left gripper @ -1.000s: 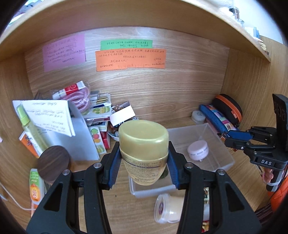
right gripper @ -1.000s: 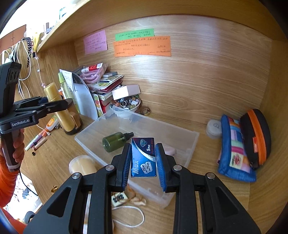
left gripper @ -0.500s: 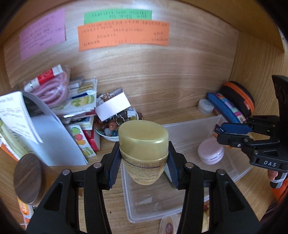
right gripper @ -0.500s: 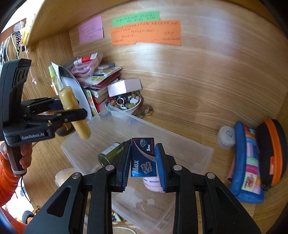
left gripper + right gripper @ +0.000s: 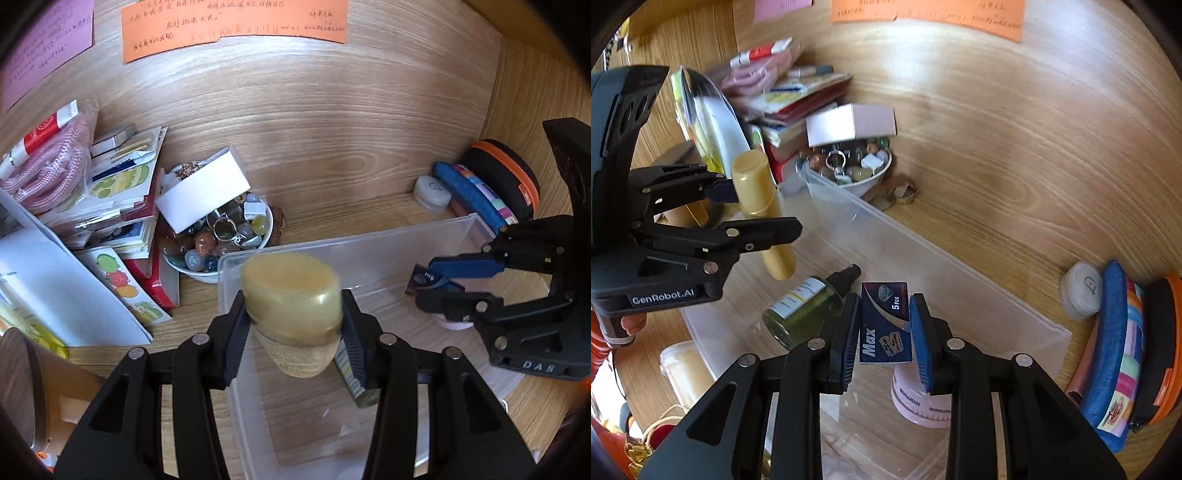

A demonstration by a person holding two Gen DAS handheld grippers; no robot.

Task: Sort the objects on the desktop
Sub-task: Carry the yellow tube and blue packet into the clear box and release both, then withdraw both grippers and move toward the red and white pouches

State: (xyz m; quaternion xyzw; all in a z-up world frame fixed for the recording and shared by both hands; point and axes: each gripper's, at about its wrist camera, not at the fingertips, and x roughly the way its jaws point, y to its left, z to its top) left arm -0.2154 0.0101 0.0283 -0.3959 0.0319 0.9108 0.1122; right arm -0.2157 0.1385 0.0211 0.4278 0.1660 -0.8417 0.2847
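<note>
The left gripper (image 5: 293, 328) clamps a yellow bottle (image 5: 293, 295); the right gripper (image 5: 884, 332) pinches a blue razor-blade box (image 5: 884, 323), both above a clear bin (image 5: 997, 306).

Both grippers are being brought forward and down over the clear bin (image 5: 964, 273). The yellow bottle (image 5: 293, 310), previously held short of the bin's near edge, is now being held above its interior. The blue box (image 5: 885, 322) is being lowered toward the pink jar (image 5: 919, 402) and green bottle (image 5: 809, 306).
</note>
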